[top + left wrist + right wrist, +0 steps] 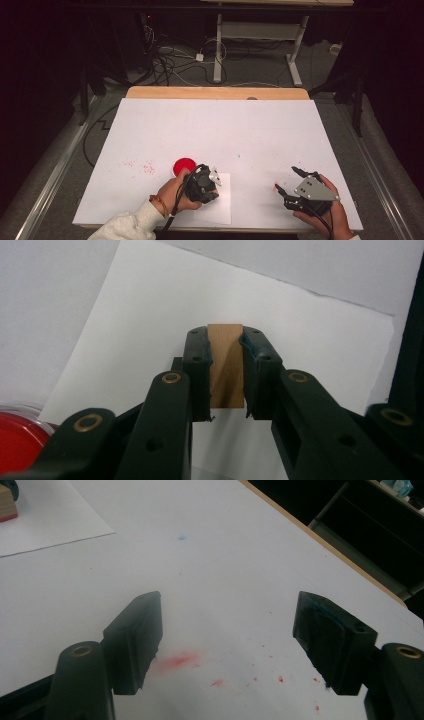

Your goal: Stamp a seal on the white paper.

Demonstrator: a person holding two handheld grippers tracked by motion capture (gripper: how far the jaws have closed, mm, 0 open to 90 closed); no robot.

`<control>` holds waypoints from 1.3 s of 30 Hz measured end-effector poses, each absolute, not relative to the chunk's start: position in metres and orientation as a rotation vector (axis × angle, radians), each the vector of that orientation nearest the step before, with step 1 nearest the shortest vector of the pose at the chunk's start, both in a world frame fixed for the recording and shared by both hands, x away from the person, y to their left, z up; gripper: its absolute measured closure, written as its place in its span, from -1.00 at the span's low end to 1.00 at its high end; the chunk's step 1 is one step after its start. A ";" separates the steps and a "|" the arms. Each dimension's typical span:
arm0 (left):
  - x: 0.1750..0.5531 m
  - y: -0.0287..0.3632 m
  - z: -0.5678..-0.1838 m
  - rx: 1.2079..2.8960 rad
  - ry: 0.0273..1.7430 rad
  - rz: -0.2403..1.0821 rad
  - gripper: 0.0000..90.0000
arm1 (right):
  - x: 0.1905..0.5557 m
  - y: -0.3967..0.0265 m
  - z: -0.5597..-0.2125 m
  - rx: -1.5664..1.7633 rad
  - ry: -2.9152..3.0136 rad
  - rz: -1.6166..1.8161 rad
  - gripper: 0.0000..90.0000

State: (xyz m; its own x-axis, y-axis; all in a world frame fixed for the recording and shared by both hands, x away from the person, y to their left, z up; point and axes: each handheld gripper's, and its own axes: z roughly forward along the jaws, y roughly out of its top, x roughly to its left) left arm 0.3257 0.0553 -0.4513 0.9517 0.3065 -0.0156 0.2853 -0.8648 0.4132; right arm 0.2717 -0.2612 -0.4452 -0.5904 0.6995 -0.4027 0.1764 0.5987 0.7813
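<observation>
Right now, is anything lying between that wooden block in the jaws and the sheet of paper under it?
Nothing visible: the left gripper grips the wooden block over bare paper; the red ink pad sits beside the sheet.

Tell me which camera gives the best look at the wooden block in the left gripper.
The left gripper view: the wooden block fills its centre, clamped between the left gripper's jaws above the paper sheet. The right gripper view catches one corner of it at the top-left edge. In the high view the left gripper covers it.
</observation>
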 end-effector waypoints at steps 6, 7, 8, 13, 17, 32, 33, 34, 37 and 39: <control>0.326 0.056 -0.452 2.676 0.430 0.065 0.64 | 0.272 -0.261 -0.445 0.690 2.101 0.925 -0.37; 0.326 0.057 -0.452 2.672 0.433 0.063 0.64 | 0.272 -0.261 -0.445 0.689 2.102 0.924 -0.37; 0.326 0.057 -0.453 2.667 0.438 0.060 0.64 | 0.272 -0.261 -0.445 0.688 2.102 0.923 -0.37; 0.324 0.055 -0.453 2.687 0.423 0.090 0.63 | 0.272 -0.261 -0.445 0.689 2.103 0.922 -0.37; 0.323 0.052 -0.453 2.707 0.420 0.113 0.63 | 0.271 -0.261 -0.445 0.689 2.103 0.921 -0.37; 0.326 0.053 -0.455 2.701 0.437 0.069 0.63 | 0.272 -0.261 -0.446 0.688 2.105 0.922 -0.37; 0.326 0.053 -0.455 2.701 0.435 0.070 0.63 | 0.272 -0.261 -0.446 0.687 2.105 0.923 -0.37; 0.326 0.053 -0.455 2.703 0.435 0.070 0.63 | 0.272 -0.261 -0.446 0.688 2.106 0.923 -0.37; 0.326 0.053 -0.455 2.702 0.435 0.070 0.63 | 0.272 -0.261 -0.445 0.688 2.104 0.923 -0.37; 0.326 0.052 -0.455 2.704 0.435 0.072 0.63 | 0.272 -0.261 -0.446 0.689 2.105 0.925 -0.37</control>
State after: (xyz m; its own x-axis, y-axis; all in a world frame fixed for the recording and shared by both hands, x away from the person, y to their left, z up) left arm 0.3262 0.0523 -0.4547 0.9503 0.3110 -0.0125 0.2904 -0.8718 0.3944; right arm 0.2718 -0.2608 -0.4456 -0.5942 0.6976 -0.4004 0.1770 0.5990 0.7809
